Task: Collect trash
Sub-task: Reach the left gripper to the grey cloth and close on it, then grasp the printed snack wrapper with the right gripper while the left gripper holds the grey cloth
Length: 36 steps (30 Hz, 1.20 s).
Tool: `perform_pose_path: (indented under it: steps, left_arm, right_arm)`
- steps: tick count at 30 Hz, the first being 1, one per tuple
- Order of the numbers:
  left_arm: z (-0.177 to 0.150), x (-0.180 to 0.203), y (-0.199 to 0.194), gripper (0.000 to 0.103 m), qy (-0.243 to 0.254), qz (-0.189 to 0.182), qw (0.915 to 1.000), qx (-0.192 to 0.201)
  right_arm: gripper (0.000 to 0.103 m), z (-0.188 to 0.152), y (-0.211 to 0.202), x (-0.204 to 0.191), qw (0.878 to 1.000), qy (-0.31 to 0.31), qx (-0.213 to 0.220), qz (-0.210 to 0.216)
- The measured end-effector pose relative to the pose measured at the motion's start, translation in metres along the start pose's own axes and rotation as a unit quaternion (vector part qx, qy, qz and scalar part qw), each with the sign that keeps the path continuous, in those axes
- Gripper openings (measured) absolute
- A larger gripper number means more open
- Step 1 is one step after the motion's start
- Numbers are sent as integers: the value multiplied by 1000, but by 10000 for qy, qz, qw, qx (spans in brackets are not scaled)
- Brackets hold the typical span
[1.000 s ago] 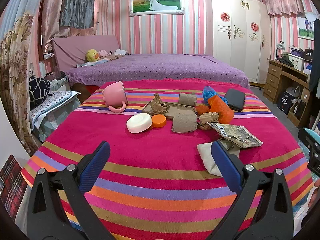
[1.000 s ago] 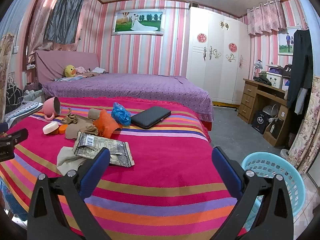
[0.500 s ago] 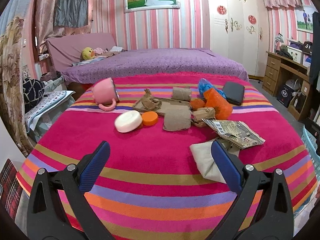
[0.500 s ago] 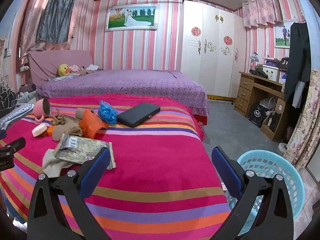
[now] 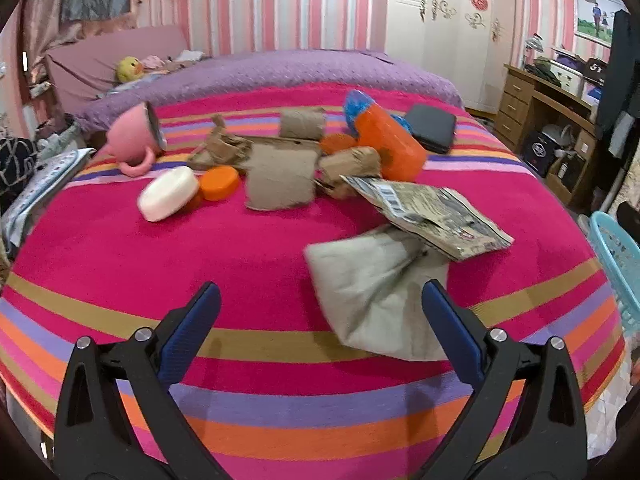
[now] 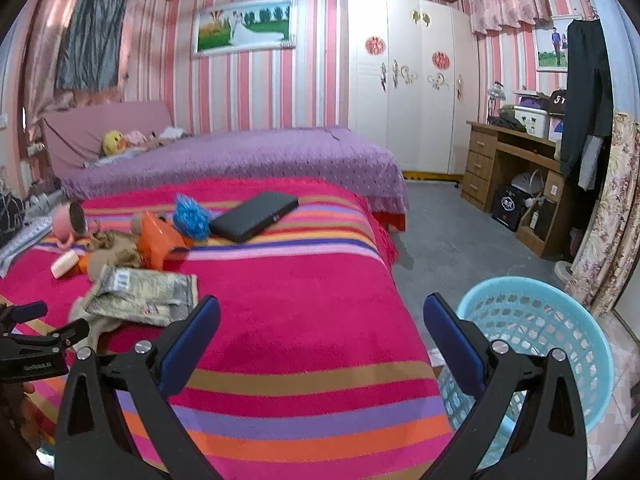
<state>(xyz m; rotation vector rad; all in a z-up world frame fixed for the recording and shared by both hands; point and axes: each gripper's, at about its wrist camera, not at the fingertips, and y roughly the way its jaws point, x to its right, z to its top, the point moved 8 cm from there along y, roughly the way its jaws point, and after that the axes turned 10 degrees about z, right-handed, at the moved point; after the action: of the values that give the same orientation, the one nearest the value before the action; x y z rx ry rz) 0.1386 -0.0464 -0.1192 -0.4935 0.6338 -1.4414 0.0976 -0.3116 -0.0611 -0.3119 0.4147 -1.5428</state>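
Note:
Trash lies on the striped blanket: a beige paper bag, a printed wrapper, brown cardboard scraps, a cardboard roll, an orange plastic bag and a blue bag. My left gripper hovers just short of the beige bag. Its jaws are closing but still wide, with the bag's near left corner between the tips and neither pad pressing on it. My right gripper stands open with nothing in it, over the blanket's right part, beside the light blue basket.
A pink cup, a white round lid, an orange cap and a black case also lie on the blanket. Behind is a purple bed. A wooden desk stands at the right, across grey floor.
My left gripper moved forward and down toward the beige bag, which now looms larger. The right gripper swung right, bringing more of the blue basket into view.

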Motion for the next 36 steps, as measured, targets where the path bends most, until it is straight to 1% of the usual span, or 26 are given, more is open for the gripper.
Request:
perform_pose_path:
  steps: [1,3,4,6,7,8,9,11,12,15,18,22,26,30,33,36]
  left_arm:
    - [0,5,1,90,53,-86,9999,-31]
    - [-1,13,3,75,155,-296,9994,-123]
    - [-2,15,4,72,170,-354,9991,-177]
    - [-4,20,8,55,147,-550,9978,-330]
    - [-4,22,9,52,119,-644,9972,-364]
    - [-4,24,8,44,119,-699,9968,-363]
    - [-3,25,7,34,136,-730,9966,-362]
    - [-2,27,4,24,196,-723,9967,-324]
    - [-1,28,2,17,201,-757,9965,-295]
    - [1,24,-8,14,176,-812,9963,-198]
    - [9,16,-20,14,151,-742,9971,0]
    - [17,1,-35,14,148,-531,9981,276]
    - [23,-18,-48,14,120,-340,9981,495]
    - [25,-42,-46,14,-65,-210,9986,477]
    - [24,-67,-41,14,-280,-70,9988,395]
    - [26,-92,-36,14,-496,79,9980,382]
  right_arm:
    - [99,-3,3,1,9999,-18,-85,-87]
    - [99,-9,8,4,9995,-1,-246,-213]
    - [99,-11,10,5,9992,49,-304,-243]
    - [99,-11,10,7,9992,119,-307,-219]
    - [99,-11,9,7,9993,145,-274,-205]
    - [99,-10,9,7,9994,149,-248,-199]
    - [99,-9,8,6,9995,149,-210,-198]
    - [99,-9,7,4,9995,121,-139,-237]
    - [99,-8,7,4,9996,95,-113,-246]
    - [99,-8,10,-1,9997,22,-90,-242]
    - [99,-9,12,-8,9997,-2,-100,-227]
    - [99,-12,16,-18,9998,-18,-133,-149]
    - [99,-16,19,-35,9995,-246,-187,-92]
    - [99,-20,20,-58,9985,-484,-257,76]
    - [99,-24,21,-79,9969,-640,-350,282]
    - [99,-25,22,-97,9943,-933,-412,324]
